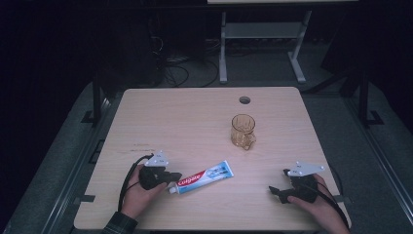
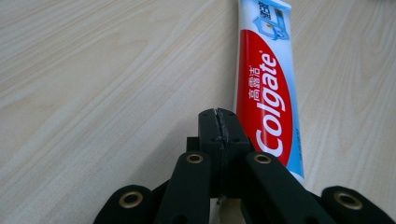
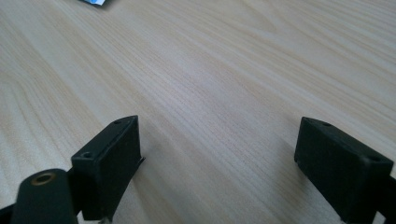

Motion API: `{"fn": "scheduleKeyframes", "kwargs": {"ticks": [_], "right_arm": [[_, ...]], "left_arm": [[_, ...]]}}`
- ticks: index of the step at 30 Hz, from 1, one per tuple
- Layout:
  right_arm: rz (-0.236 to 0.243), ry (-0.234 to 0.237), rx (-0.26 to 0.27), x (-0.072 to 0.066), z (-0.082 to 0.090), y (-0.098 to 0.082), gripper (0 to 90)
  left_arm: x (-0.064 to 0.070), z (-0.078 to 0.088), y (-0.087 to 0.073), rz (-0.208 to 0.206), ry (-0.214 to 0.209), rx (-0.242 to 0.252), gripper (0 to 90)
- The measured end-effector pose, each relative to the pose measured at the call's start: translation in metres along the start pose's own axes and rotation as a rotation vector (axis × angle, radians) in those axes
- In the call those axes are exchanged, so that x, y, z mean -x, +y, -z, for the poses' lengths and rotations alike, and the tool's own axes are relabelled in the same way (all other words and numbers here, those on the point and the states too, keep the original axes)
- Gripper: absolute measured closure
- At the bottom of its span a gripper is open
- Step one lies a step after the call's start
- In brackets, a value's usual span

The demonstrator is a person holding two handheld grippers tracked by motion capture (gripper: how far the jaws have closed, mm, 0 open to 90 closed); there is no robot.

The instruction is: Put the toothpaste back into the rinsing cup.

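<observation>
Where dark floor rings the pale table (image 1: 204, 122), left tongs (image 1: 171, 176) sit clenched, right tongs (image 1: 278, 191) released.

The high view looks forward and down over the whole surface (image 1: 204, 117) from well above. Each gripper view rides low, skimming the wood at close range. All three share the tube (image 1: 204, 176), near in the left gripper view (image 2: 271, 93).
</observation>
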State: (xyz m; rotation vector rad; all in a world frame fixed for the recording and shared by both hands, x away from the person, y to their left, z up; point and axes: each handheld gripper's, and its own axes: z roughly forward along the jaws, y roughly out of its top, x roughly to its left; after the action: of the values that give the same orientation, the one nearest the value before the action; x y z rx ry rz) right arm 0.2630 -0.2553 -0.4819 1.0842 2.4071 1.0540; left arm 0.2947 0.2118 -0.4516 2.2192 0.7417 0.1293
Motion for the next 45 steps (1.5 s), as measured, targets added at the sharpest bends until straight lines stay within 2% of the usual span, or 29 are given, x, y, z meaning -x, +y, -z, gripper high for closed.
{"fn": "scheduleKeyframes", "kwargs": {"ticks": [6, 20, 24, 35, 36, 38, 42, 43, 45], "right_arm": [[-0.002, 0.0, 0.001, 0.0, 0.0, 0.0, 13.6], [-0.001, 0.001, 0.0, 0.0, 0.0, 0.0, 13.6], [0.0, 0.001, 0.0, 0.0, 0.0, 0.0, 13.5], [-0.001, 0.002, -0.001, 0.0, 0.0, 0.0, 13.6], [-0.001, 0.002, -0.001, 0.0, 0.0, 0.0, 13.6], [-0.001, 0.002, -0.001, 0.0, 0.0, 0.0, 13.6], [0.003, -0.001, -0.002, 0.0, 0.0, 0.0, 13.6], [-0.001, 0.002, -0.001, 0.0, 0.0, 0.0, 13.6], [0.003, -0.001, -0.002, 0.0, 0.0, 0.0, 13.6]], "left_arm": [[0.006, 0.004, -0.005, 0.016, -0.01, 0.005, 89.8], [0.03, 0.005, -0.014, 0.001, -0.06, -0.013, 89.8], [0.033, 0.004, -0.014, 0.0, -0.057, -0.021, 88.5], [0.034, 0.014, 0.001, 0.043, -0.007, 0.018, 71.0], [0.034, 0.013, 0.004, 0.061, -0.007, 0.017, 64.2], [0.033, 0.011, 0.009, 0.069, -0.01, 0.002, 56.8], [0.032, 0.008, 0.015, 0.074, 0.002, -0.006, 46.4], [0.032, 0.006, 0.018, 0.086, 0.008, -0.004, 46.4], [0.032, 0.005, 0.023, 0.096, 0.015, -0.007, 40.6]]}}
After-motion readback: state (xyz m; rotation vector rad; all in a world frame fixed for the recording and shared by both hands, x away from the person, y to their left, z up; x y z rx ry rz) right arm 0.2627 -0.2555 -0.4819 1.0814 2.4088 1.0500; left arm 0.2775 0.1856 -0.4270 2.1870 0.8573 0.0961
